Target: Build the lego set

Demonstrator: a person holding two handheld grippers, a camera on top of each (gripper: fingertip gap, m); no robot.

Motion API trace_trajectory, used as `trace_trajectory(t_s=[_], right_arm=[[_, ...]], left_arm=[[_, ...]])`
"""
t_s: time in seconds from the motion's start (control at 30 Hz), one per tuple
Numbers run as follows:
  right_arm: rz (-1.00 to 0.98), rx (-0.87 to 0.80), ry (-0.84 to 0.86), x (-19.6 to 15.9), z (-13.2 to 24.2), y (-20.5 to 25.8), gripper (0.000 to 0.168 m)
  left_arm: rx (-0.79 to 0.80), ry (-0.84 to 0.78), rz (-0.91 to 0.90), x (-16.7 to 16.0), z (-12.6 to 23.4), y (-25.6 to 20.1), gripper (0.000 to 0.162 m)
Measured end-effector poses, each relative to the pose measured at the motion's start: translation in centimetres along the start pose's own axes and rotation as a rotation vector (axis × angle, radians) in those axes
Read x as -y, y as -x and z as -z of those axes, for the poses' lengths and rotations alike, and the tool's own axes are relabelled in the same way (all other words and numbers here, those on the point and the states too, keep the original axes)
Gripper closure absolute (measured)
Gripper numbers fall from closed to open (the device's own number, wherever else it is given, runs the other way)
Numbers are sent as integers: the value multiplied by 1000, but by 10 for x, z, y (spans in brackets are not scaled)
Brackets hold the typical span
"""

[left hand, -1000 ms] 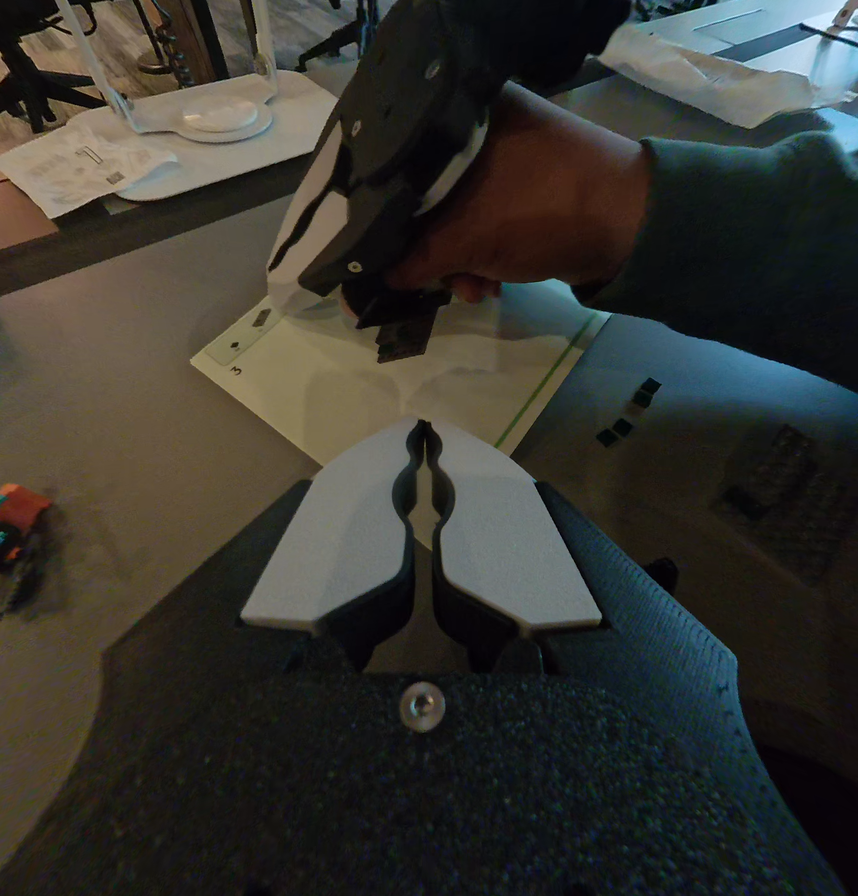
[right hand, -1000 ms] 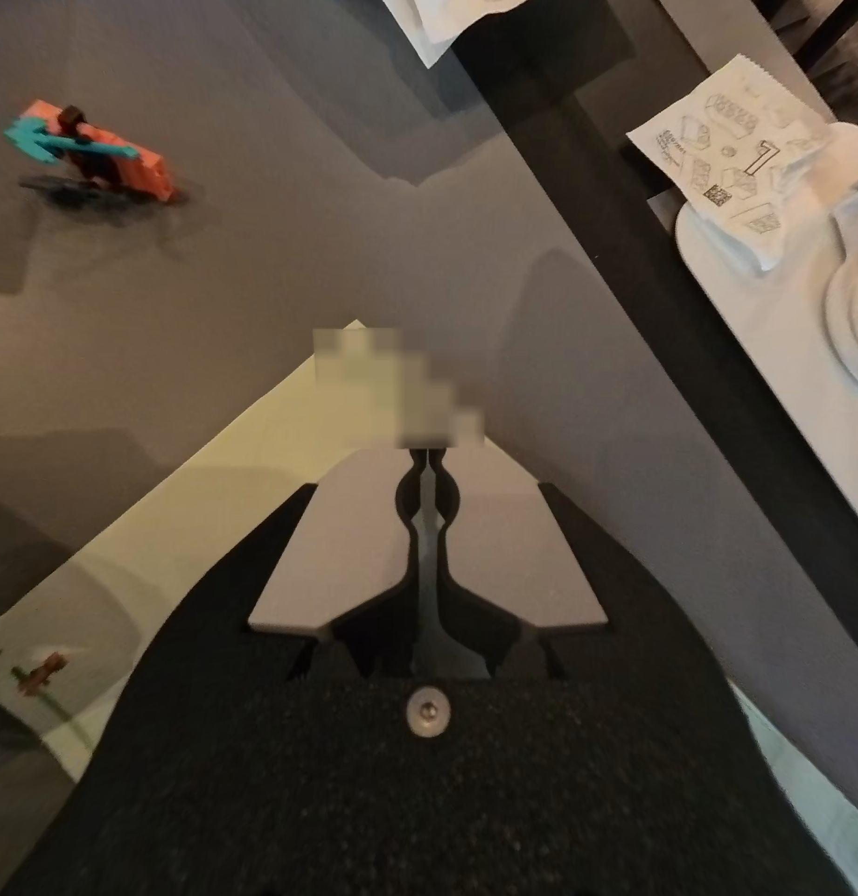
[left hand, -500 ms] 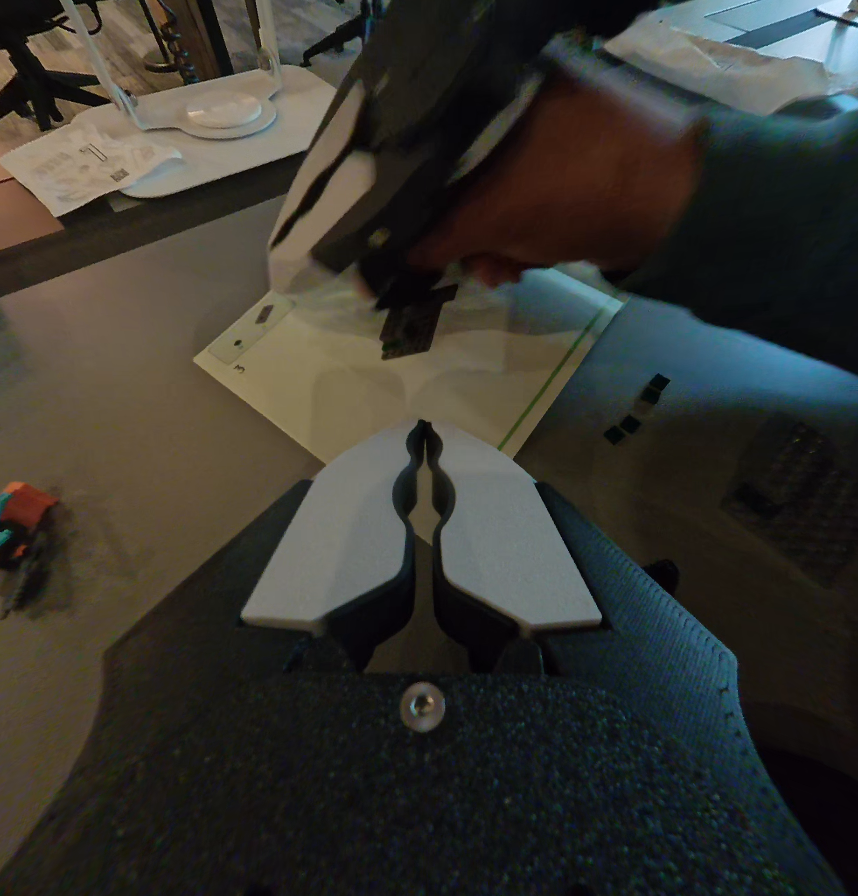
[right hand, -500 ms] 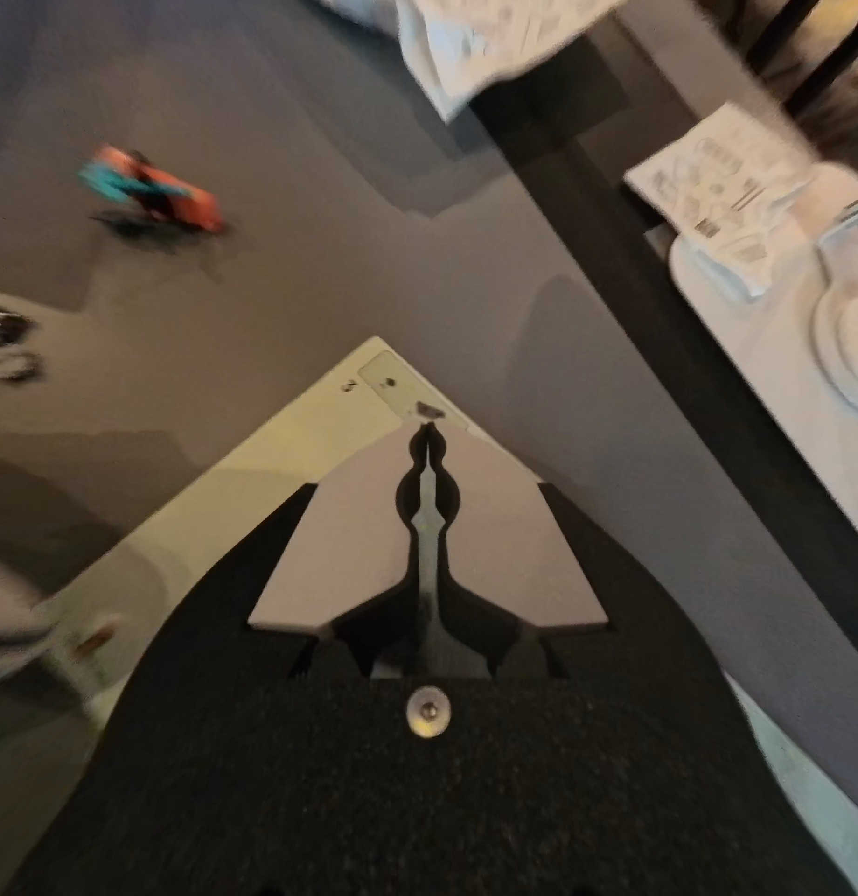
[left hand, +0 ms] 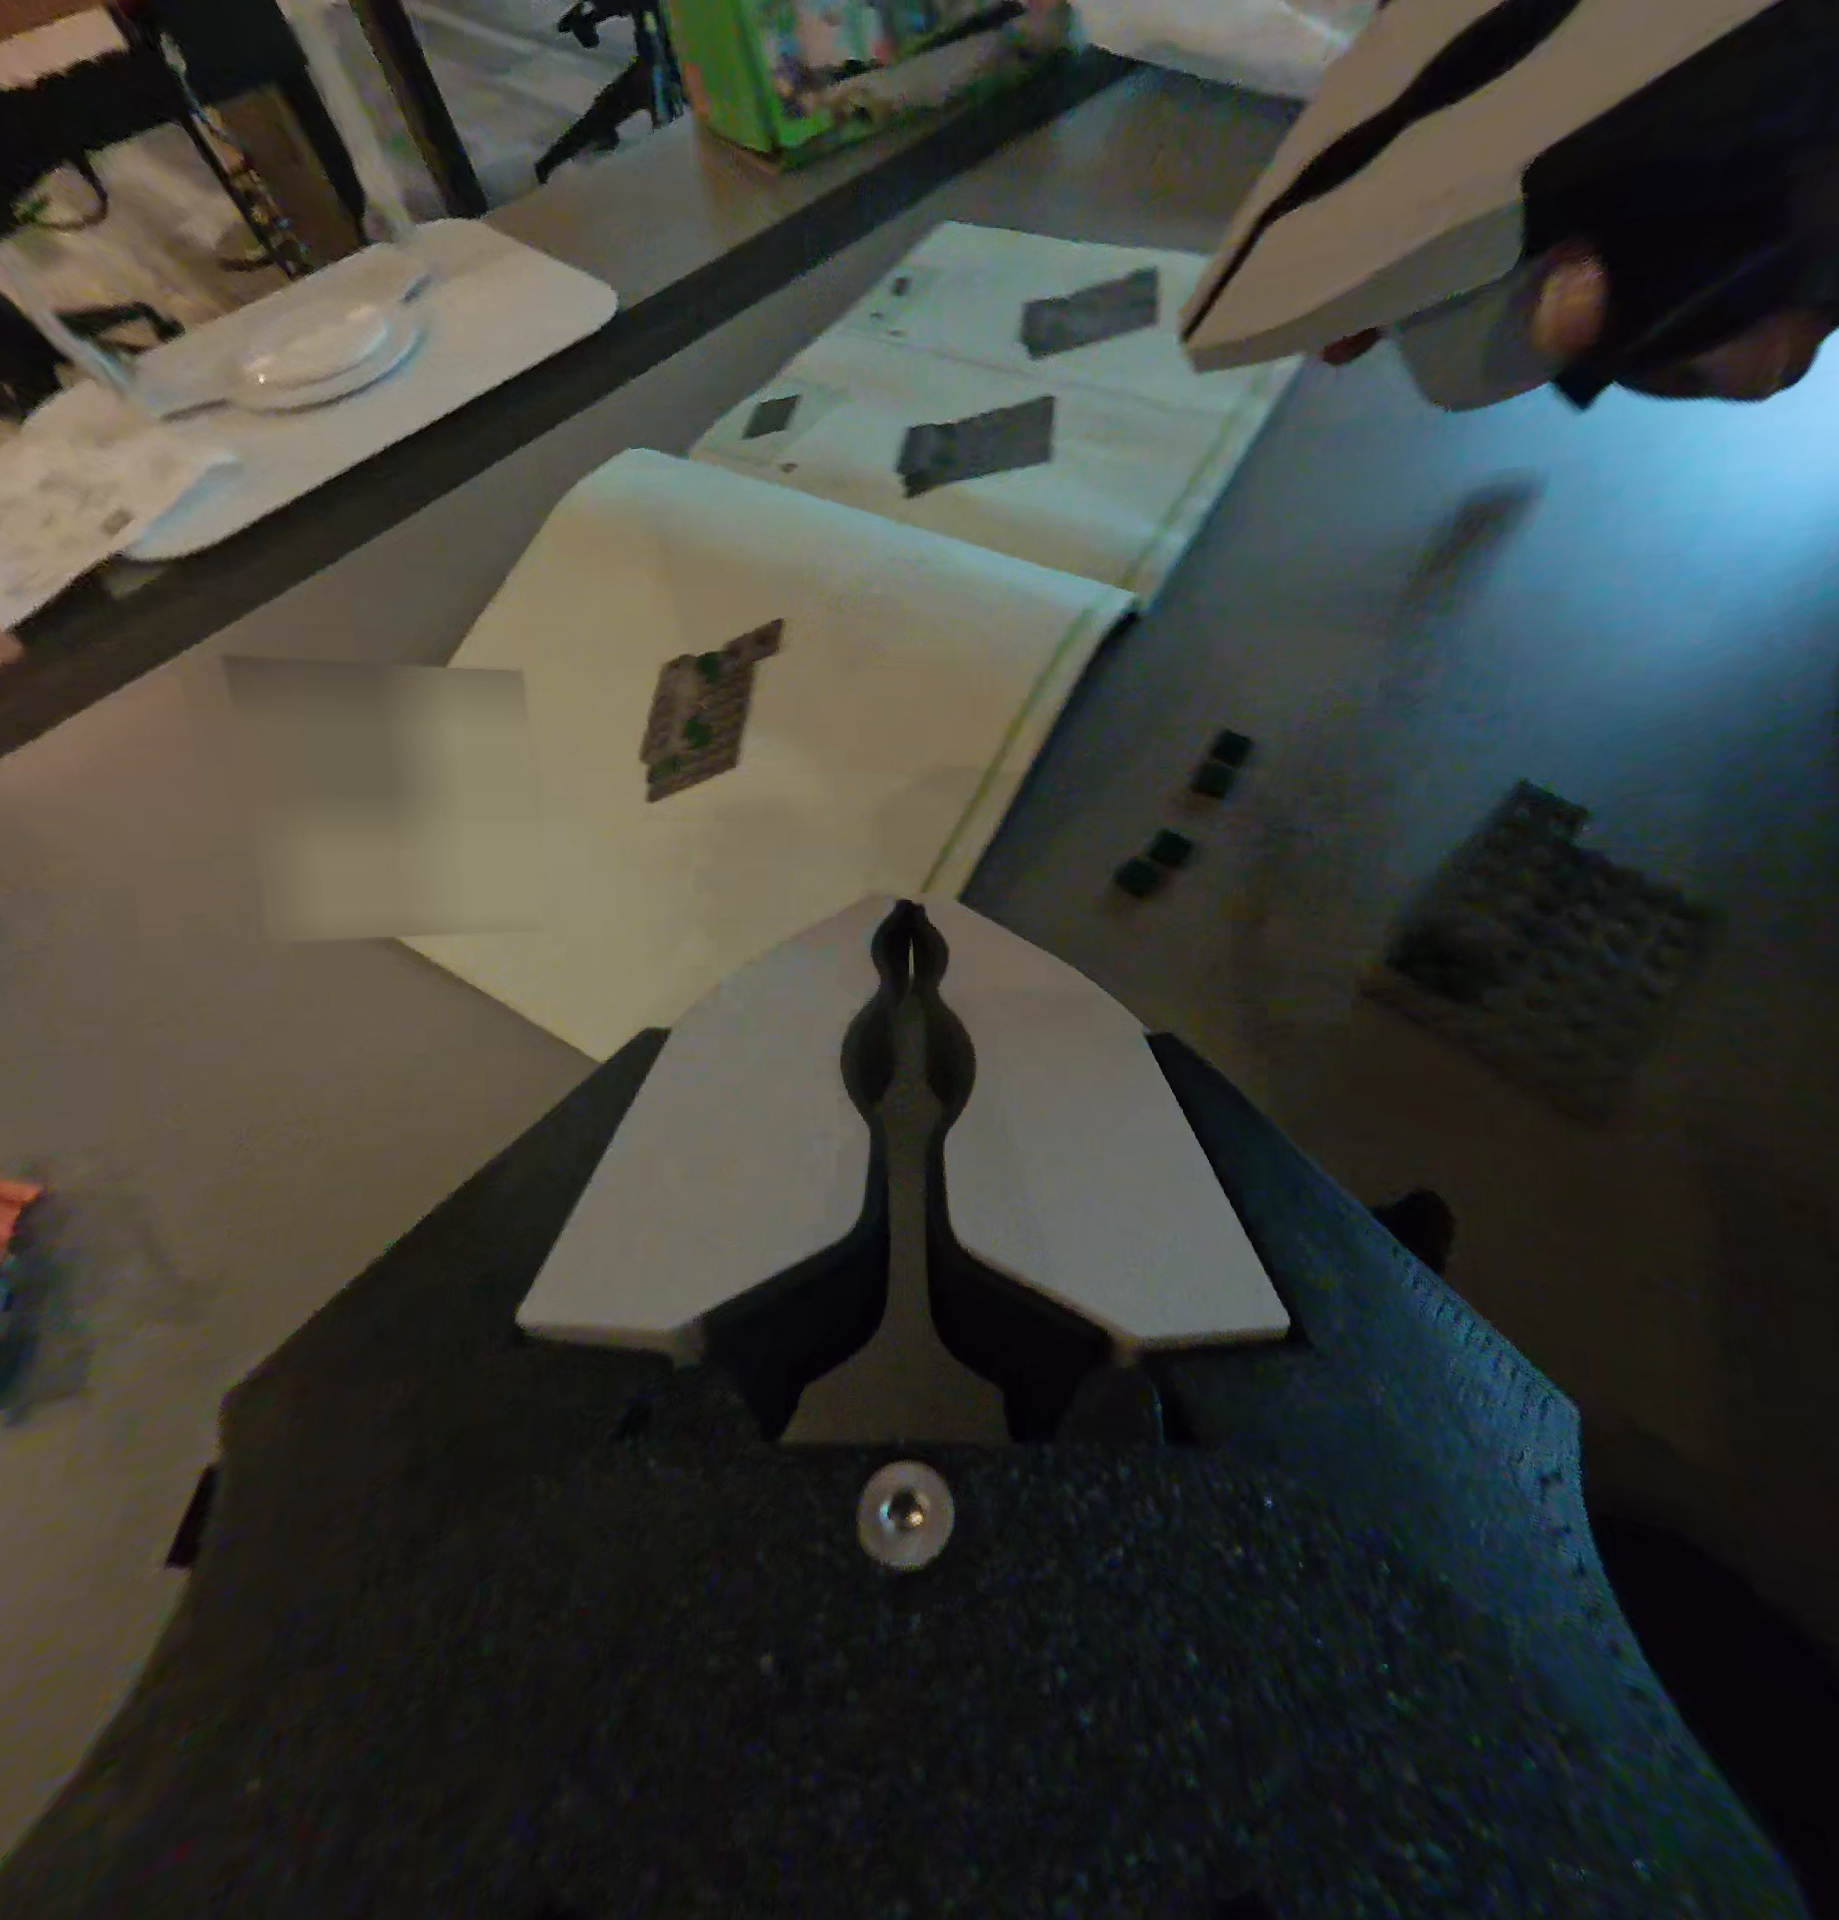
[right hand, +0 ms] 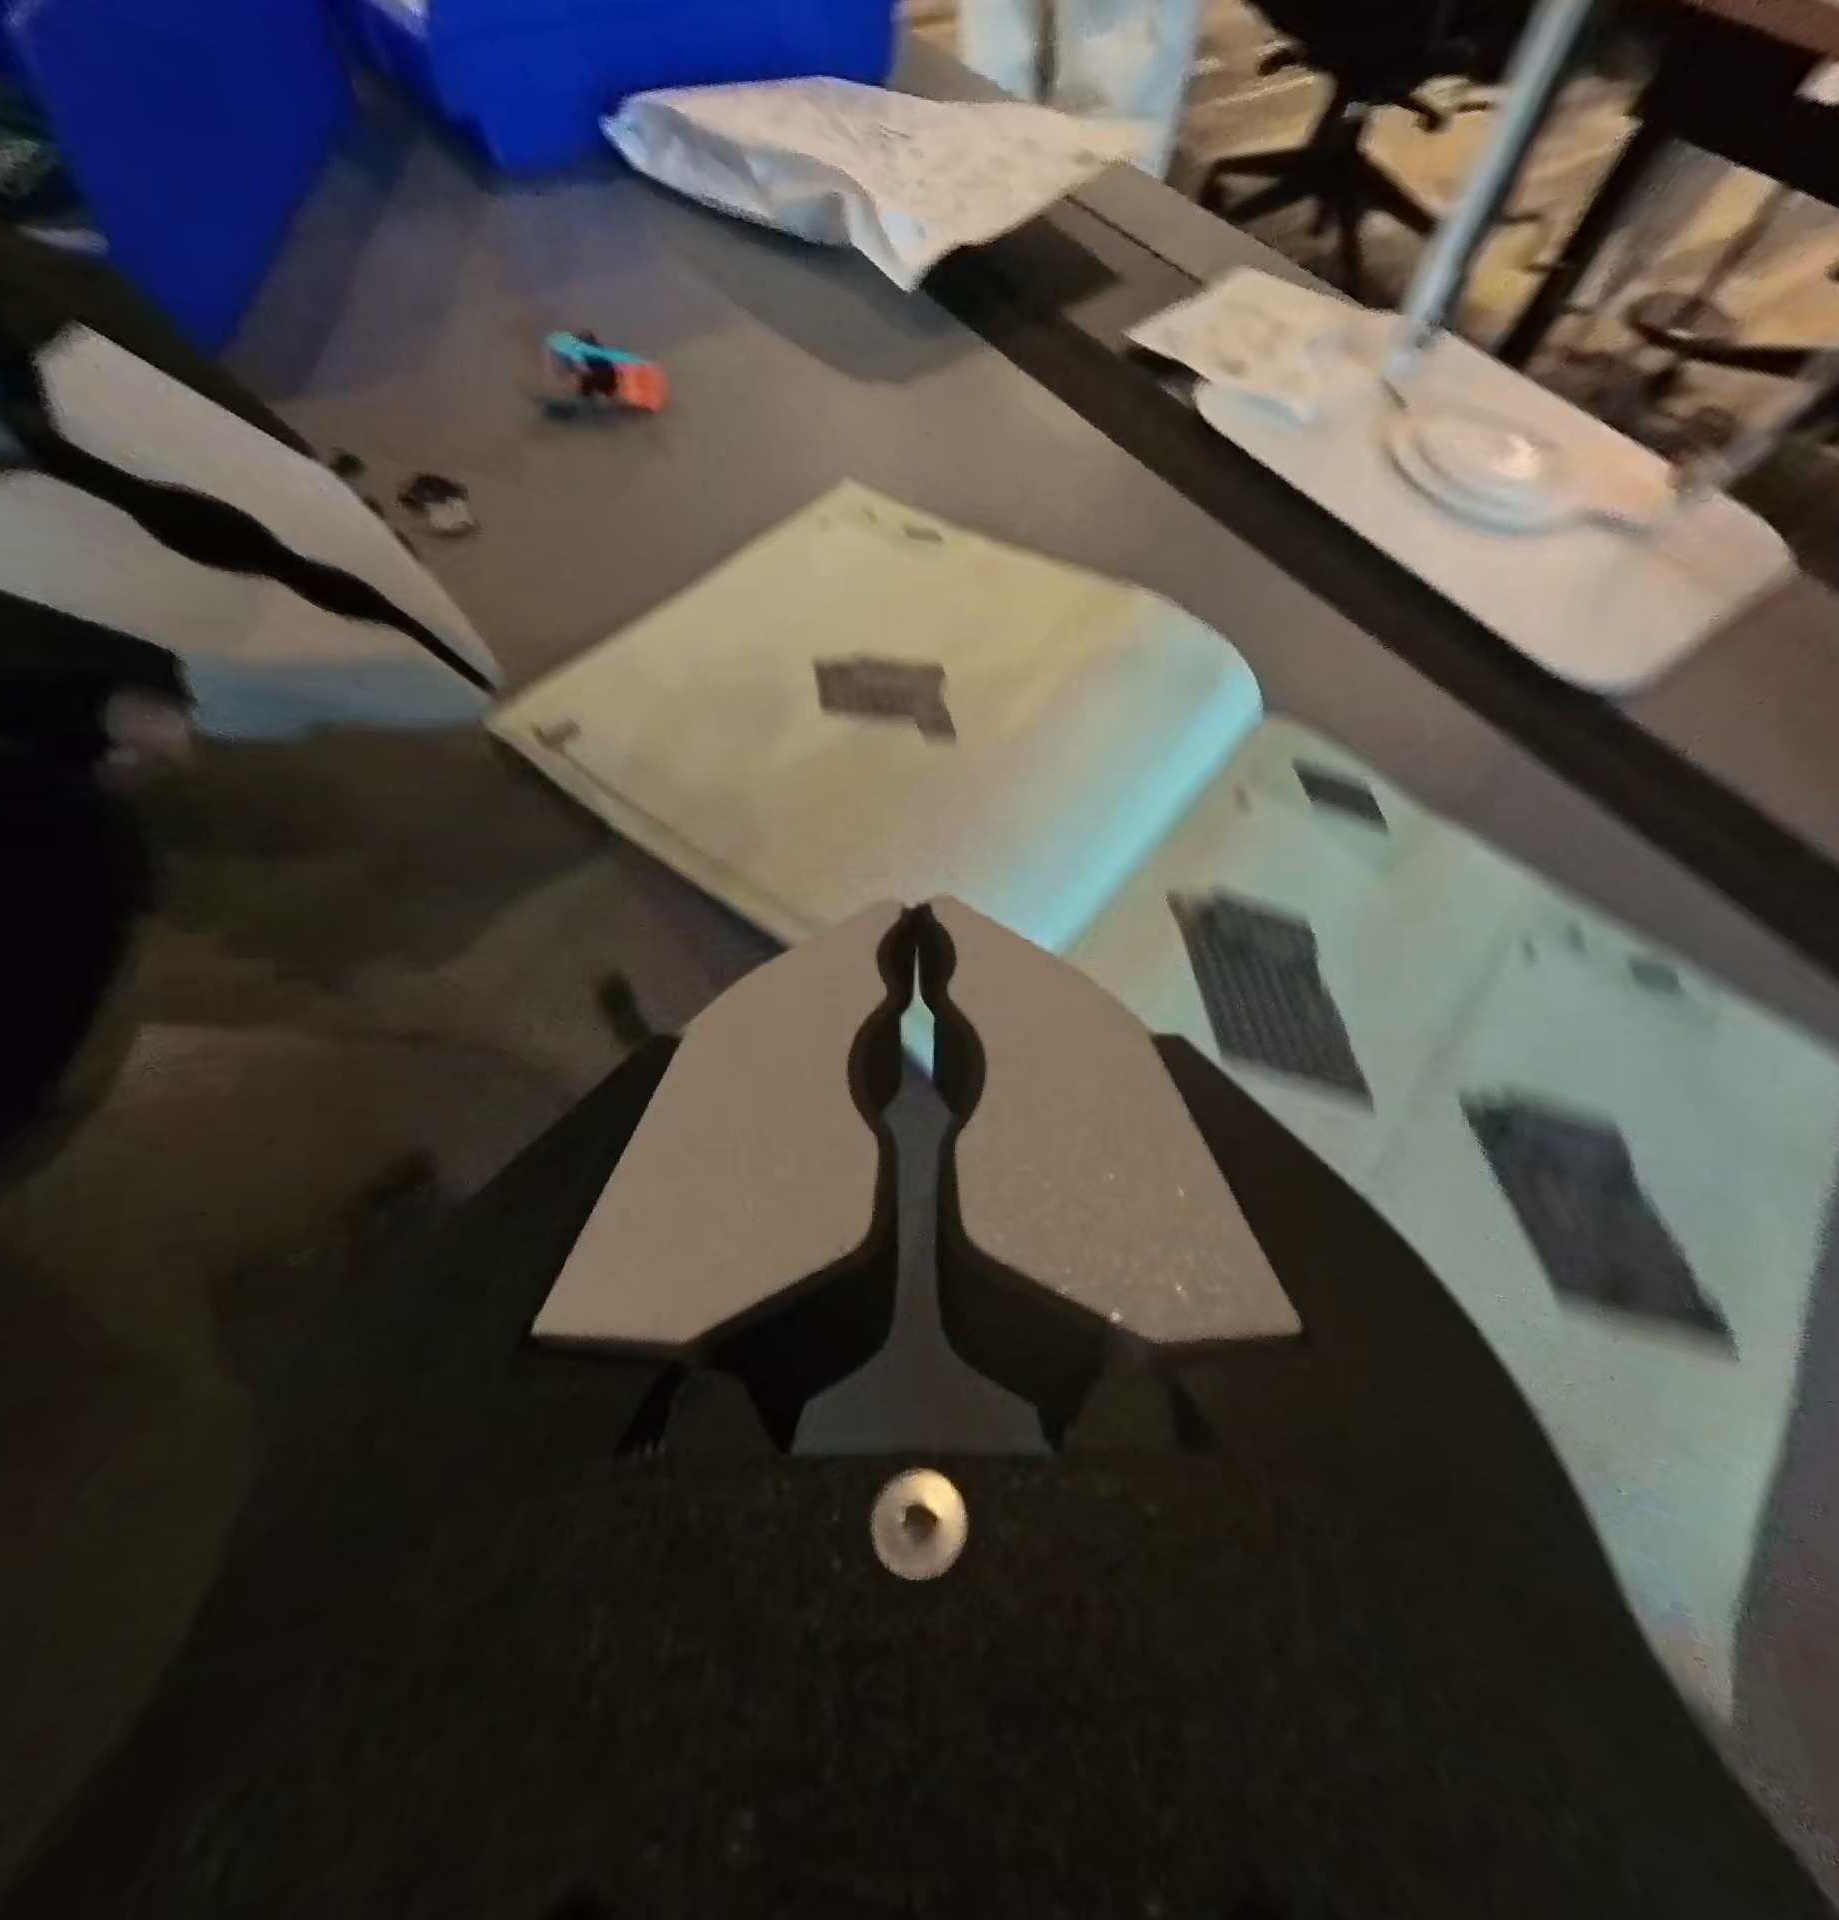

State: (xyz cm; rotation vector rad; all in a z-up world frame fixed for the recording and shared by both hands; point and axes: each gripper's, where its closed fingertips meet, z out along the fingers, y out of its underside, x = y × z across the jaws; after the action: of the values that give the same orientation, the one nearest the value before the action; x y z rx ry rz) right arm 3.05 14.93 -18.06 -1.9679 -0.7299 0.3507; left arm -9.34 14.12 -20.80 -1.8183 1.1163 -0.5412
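While both tools [left hand: 910, 928] [right hand: 920, 925] hover pressed together, the booklet [left hand: 842, 717] lies just ahead.

The left claw [left hand: 910, 920] has two flat, pale grey fingers [left hand: 749, 1132] shaped like wedges, their inner edges cut in a wavy, scalloped outline with black lining beneath. They sit in a black body with a rough, grainy texture [left hand: 894, 1714], and one round silver screw [left hand: 904, 1527] is set on its centre line. The right claw [right hand: 920, 914] is built alike: grey wedge fingers [right hand: 759, 1153], black textured housing, one silver screw [right hand: 918, 1524].
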Motion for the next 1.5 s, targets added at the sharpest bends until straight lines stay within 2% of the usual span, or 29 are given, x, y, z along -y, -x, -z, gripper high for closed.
trace_trajectory(t_s=[0.13,0.23,0.43,0.6,0.63,0.73,0.83,1.0,1.3,1.5], right_arm=[[-89,-12,-30,-24,20,1,168],[-71,-60,-7,-39,24,-2,168],[-62,-52,-10,-41,21,-2,168],[-23,-64,-49,-36,23,1,168],[-26,-53,-51,-36,23,2,168],[-24,-17,-57,-36,20,7,168],[5,-3,-45,-38,17,10,168],[45,20,-21,-41,14,17,168],[68,39,-13,-44,15,20,168],[70,46,2,-48,12,21,168]], left_arm=[[29,29,-40,-7,8,-15,162],[76,50,-66,-13,12,-22,162],[150,39,-64,-13,21,-19,162],[267,71,7,-28,60,29,162],[292,99,34,-37,71,42,152],[330,171,87,-65,97,74,145],[283,241,73,-89,105,83,142],[125,349,43,-110,99,78,136],[-15,438,-9,-117,92,79,139],[-53,451,-18,-117,92,78,144]])
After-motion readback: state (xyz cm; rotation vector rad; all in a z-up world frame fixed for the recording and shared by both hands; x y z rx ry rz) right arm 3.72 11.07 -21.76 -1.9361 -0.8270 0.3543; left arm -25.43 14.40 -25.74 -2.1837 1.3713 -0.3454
